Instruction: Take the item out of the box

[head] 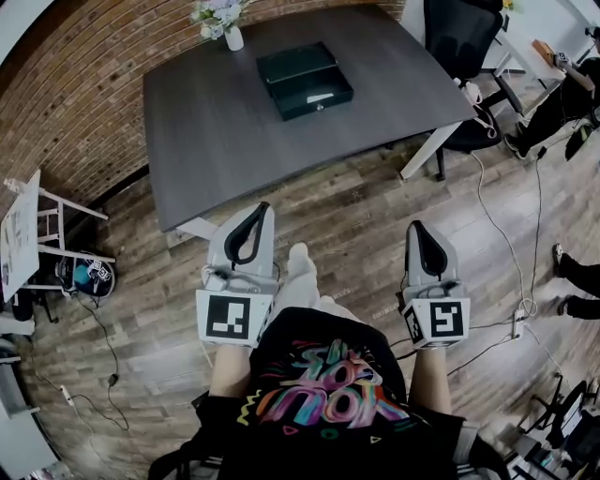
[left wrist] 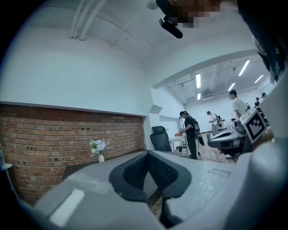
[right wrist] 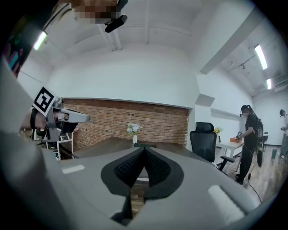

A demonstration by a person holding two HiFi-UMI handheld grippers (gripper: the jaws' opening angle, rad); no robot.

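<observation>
The person stands on the wooden floor (head: 356, 206), back from the near edge of a dark grey table (head: 216, 141), a gripper in each hand at waist height. The left gripper (head: 264, 208) is clenched: in its own view the two ribbed black pads (left wrist: 135, 170) meet at the tip with nothing between them. The right gripper (head: 418, 226) is clenched too, its pads (right wrist: 128, 168) pressed together on nothing. Both point towards the table and are well apart from it.

The dark box (head: 305, 80) sits towards the far side of the table, right of centre, far from both grippers. A pale strip (head: 320, 97) shows on its near half; what it is cannot be made out from here. At the far left corner stands a small white vase (head: 234, 38) of pale flowers (head: 216, 12), close to the brick wall (head: 75, 94). A black office chair (head: 459, 37) stands at the table's far right corner. Further right, another person (right wrist: 248, 139) stands by a white desk.
</observation>
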